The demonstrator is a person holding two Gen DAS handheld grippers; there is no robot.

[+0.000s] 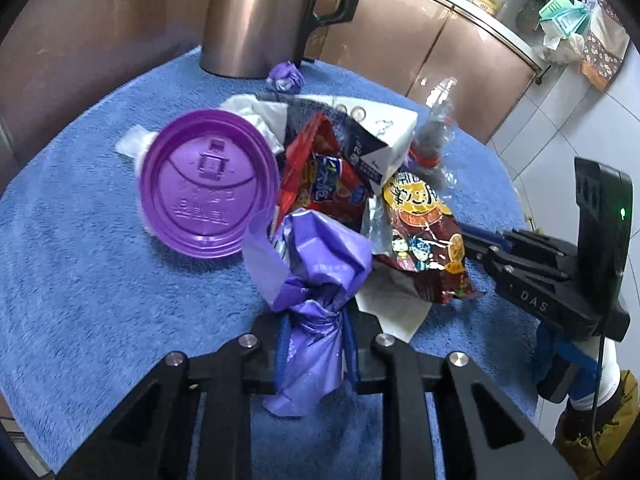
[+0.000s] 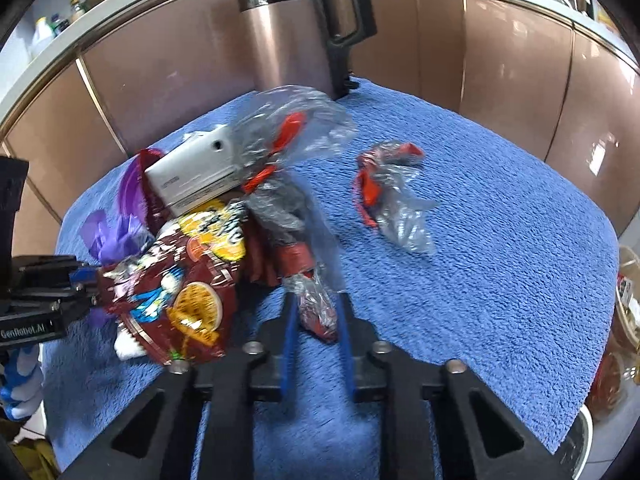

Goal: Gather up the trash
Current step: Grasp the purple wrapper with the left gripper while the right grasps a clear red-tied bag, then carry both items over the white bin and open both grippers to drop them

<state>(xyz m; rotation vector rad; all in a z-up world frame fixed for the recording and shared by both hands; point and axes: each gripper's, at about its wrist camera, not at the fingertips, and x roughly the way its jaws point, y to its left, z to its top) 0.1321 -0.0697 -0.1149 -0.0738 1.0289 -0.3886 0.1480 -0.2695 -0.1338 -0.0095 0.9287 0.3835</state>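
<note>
1. The left gripper (image 1: pixel 310 344) points steeply down at the blue-towelled desk (image 1: pixel 80 280) and pinches the twisted neck of a purple plastic bag (image 1: pixel 316 280) between its blue pads.
2. The right gripper (image 2: pixel 316 320) also tilts down toward the desk; its pads close on the tail of a clear plastic wrapper with red print (image 2: pixel 312 304).
3. In the left wrist view the right gripper comes in from the right edge, its black body marked "DAS". In the right wrist view the left gripper shows at the left edge, labelled "GenRobot.AI".
4. The trash sits heaped mid-desk: a purple cup lid (image 1: pixel 210 184) with embossed characters too small to read lies left, a dark red snack bag with cartoon figures (image 1: pixel 428 240) right, and a white carton (image 1: pixel 380 136) behind.
5. A second crumpled clear wrapper (image 2: pixel 392 196) lies apart, right of the heap.
6. A copper-coloured jug with a black handle (image 1: pixel 256 20) stands at the desk's far edge, a small purple wad (image 1: pixel 286 76) just beside it.
</note>
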